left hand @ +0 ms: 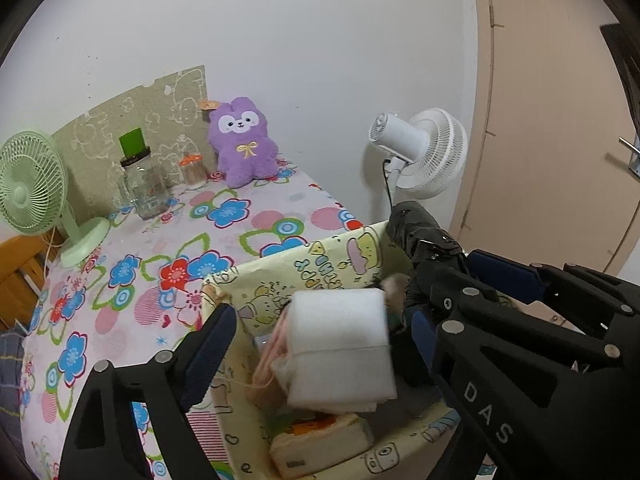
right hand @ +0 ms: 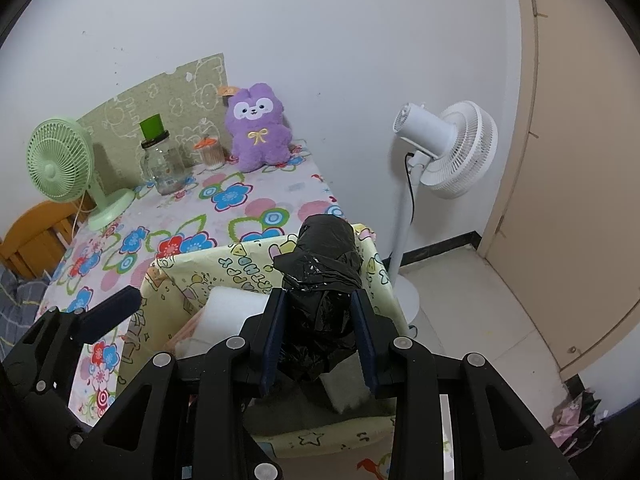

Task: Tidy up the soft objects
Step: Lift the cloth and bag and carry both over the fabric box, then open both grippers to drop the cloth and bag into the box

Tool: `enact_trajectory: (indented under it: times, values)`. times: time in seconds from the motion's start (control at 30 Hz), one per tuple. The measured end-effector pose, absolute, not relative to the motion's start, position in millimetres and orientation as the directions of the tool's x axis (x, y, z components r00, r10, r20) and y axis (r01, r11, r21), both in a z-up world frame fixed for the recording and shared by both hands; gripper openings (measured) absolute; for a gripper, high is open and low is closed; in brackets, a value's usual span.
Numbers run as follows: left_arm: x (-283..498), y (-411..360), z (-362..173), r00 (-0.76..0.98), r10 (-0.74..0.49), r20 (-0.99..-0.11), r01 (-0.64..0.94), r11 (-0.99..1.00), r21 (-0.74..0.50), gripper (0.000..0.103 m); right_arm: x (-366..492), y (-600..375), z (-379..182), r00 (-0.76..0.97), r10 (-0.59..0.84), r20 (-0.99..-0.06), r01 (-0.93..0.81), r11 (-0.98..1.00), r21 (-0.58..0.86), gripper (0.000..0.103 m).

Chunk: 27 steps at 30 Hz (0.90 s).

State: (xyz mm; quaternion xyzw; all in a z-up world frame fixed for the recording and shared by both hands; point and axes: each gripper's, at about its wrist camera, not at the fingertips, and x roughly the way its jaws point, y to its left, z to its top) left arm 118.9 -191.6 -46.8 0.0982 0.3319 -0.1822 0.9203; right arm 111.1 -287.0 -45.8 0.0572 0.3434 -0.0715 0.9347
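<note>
My right gripper (right hand: 318, 334) has its jaws closed in on a crumpled roll of black plastic bags (right hand: 326, 264), both blue pads pressed against its lower part. The roll stands up out of the far right corner of the yellow cartoon-print fabric bin (right hand: 192, 270), its top above the rim.

My left gripper (left hand: 316, 328) is spread wide, nothing between the pads. The white foam block (left hand: 340, 344) sits in the gap between the fingers but I see neither pad touching it; its edges are blurred. It lies inside the bin on top of a pinkish soft item (left hand: 268, 364) I cannot identify. Lower in the bin, near the front wall, a cream-coloured pouch (left hand: 320, 446).

The bin stands at the near right corner of the table, on the floral tablecloth (left hand: 132, 264).

Far side of the table, against the wall: purple plush toy (right hand: 258, 128) sitting upright, well apart from the bin. Left of it, a small jar with an orange lid (right hand: 211, 154), then a clear glass jar with a green cap (right hand: 160, 160), then a green desk fan (right hand: 60, 160).

White pedestal fan (right hand: 448, 148) on the floor to the right of the table, beside a beige door (right hand: 580, 160)
</note>
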Motion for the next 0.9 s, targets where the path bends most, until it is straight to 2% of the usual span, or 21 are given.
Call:
enact_trajectory:
  times: [0.3, 0.47, 0.63, 0.9]
  values:
    - [127.3, -189.2, -52.6, 0.712, -0.239, -0.66, 0.387, 0.918, 0.084, 0.093, 124.1, -285.2, -54.0, 0.738, -0.072, -0.671, 0.165, 0.983, 0.076, 0.038]
    - [127.9, -186.9, -55.6, 0.709, -0.229, -0.667, 0.379, 0.921, 0.088, 0.093, 127.8, -286.7, -58.3, 0.724, -0.073, -0.686, 0.174, 0.982, 0.078, 0.048]
    - [125.9, -184.2, -55.6, 0.712, -0.23, -0.663, 0.38, 0.92, 0.09, 0.093, 126.6, -289.8, -59.9, 0.715, -0.072, -0.695, 0.188, 0.978, 0.092, 0.063]
    - [115.7, -177.3, -48.8, 0.728, -0.227, -0.647, 0.371, 0.924, 0.092, 0.096, 115.3, -290.6, -55.9, 0.724, -0.086, -0.684, 0.207, 0.974, 0.097, 0.075]
